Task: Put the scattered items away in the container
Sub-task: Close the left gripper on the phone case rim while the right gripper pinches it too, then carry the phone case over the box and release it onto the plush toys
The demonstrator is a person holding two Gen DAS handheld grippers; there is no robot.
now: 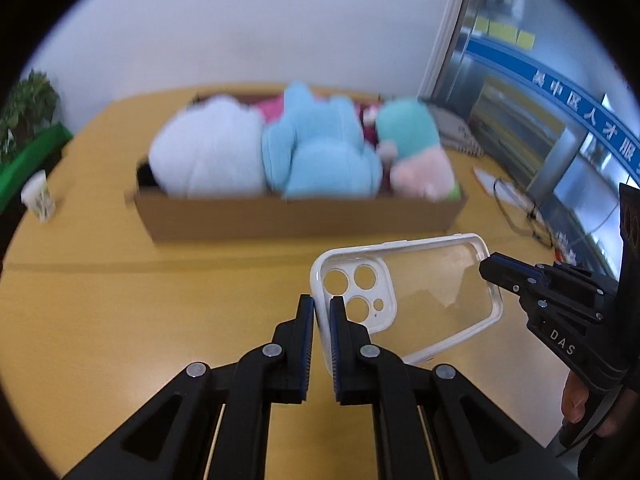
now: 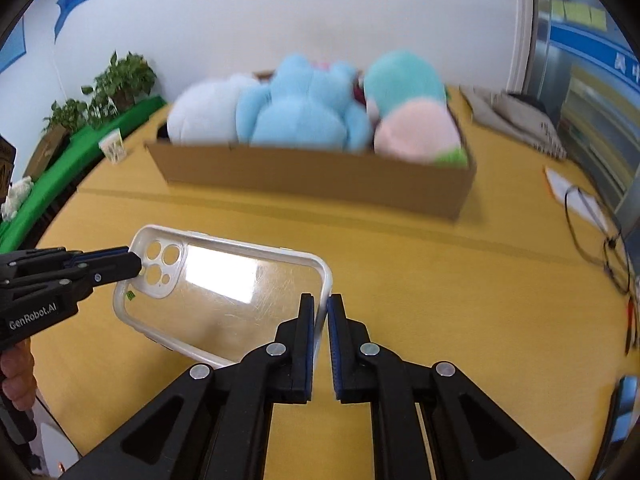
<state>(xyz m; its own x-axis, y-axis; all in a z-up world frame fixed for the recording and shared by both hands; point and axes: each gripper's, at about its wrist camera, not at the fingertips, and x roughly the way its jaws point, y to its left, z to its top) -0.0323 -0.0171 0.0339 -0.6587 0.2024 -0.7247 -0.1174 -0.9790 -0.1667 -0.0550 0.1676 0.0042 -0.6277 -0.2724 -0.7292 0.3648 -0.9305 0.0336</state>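
A: What is the left gripper point(image 1: 322, 312) doing?

B: Its two fingers are clamping on the white rim of the phone case point(image 1: 408, 296), at the end with the camera cut-outs. The right gripper point(image 2: 322, 312) is pinching the rim at the opposite end, so the case is hanging between the two, clear of the yellow table point(image 1: 100, 300).

A: Where is the case sitting relative to the cardboard box point(image 1: 304, 216)?

B: It is hovering in front of the box's near wall, on the near side, tilted so its clear back is catching the light. It is not touching the box.

A: And what is lying in the box?

B: Soft toys are filling it: a white plush point(image 1: 208, 156) at the left end, a blue plush point(image 1: 320, 148) in the middle, and a teal and pink plush point(image 1: 416, 148) at the right end, all rising above the box walls.

A: Anything else near the box?

B: A small paper cup point(image 1: 38, 196) is standing to the left of the box, and a pair of glasses point(image 2: 600, 236) is lying to its right. Potted plants point(image 2: 116, 80) are sitting beyond the box's left end.
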